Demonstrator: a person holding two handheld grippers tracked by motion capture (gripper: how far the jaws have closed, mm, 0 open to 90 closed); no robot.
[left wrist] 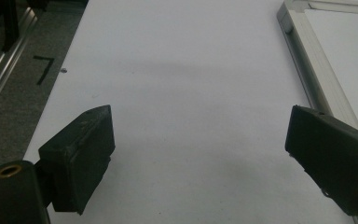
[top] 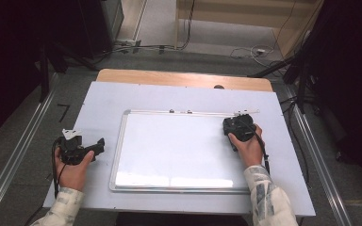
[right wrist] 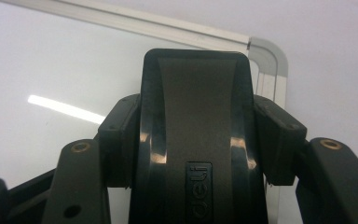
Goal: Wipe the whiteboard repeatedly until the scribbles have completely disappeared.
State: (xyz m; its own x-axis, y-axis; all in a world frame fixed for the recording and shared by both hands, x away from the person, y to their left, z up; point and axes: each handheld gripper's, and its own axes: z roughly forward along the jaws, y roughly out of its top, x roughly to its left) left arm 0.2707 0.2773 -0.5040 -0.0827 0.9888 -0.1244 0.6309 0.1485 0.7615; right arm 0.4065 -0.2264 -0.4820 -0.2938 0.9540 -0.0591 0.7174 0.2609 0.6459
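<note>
A white whiteboard (top: 179, 150) with a silver frame lies flat on the table's white sheet (top: 99, 99). My right gripper (top: 239, 128) sits over the board's far right corner, shut on a black board eraser (top: 232, 123). In the right gripper view the eraser (right wrist: 198, 121), marked with a brand name, stands upright between the jaws of my right gripper (right wrist: 198, 137), with the board (right wrist: 51, 70) and its rounded corner (right wrist: 272, 60) behind it. My left gripper (top: 95, 146) rests left of the board, open and holding nothing. In its own view, my left gripper (left wrist: 200, 140) has the board's frame (left wrist: 307, 65) at its right.
A wooden table edge (top: 184, 77) shows beyond the white sheet. Metal rails (top: 19, 150) run along both sides of the table, and cables (top: 252, 51) lie on the floor behind. A small black mark (left wrist: 44, 69) sits on the floor at the left.
</note>
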